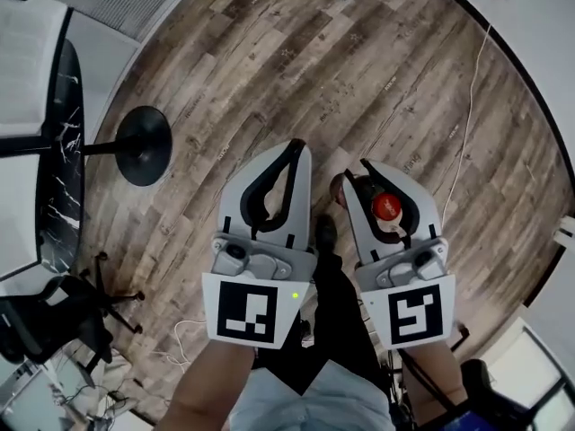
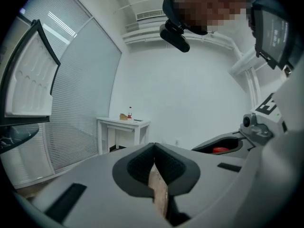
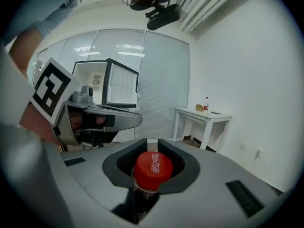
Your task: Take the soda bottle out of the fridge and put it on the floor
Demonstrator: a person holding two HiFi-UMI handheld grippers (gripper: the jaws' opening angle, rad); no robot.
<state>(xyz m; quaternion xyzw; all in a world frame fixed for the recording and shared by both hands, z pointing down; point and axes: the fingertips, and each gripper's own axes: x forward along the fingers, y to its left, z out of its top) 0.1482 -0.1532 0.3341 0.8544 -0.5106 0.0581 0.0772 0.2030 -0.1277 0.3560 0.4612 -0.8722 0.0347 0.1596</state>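
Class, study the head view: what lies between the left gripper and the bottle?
In the head view, the person's shoe and leg, over wood floor, lie between the left gripper and the bottle held in the right gripper.

White brand script is printed on red bottle cap; characters look Chinese, too small to be read with certainty. Black-and-white square code patterns are carried on left marker cube and right marker cube; patterns only, not letters or digits. Faint pale lines are shown on dark screen, but cannot be read.
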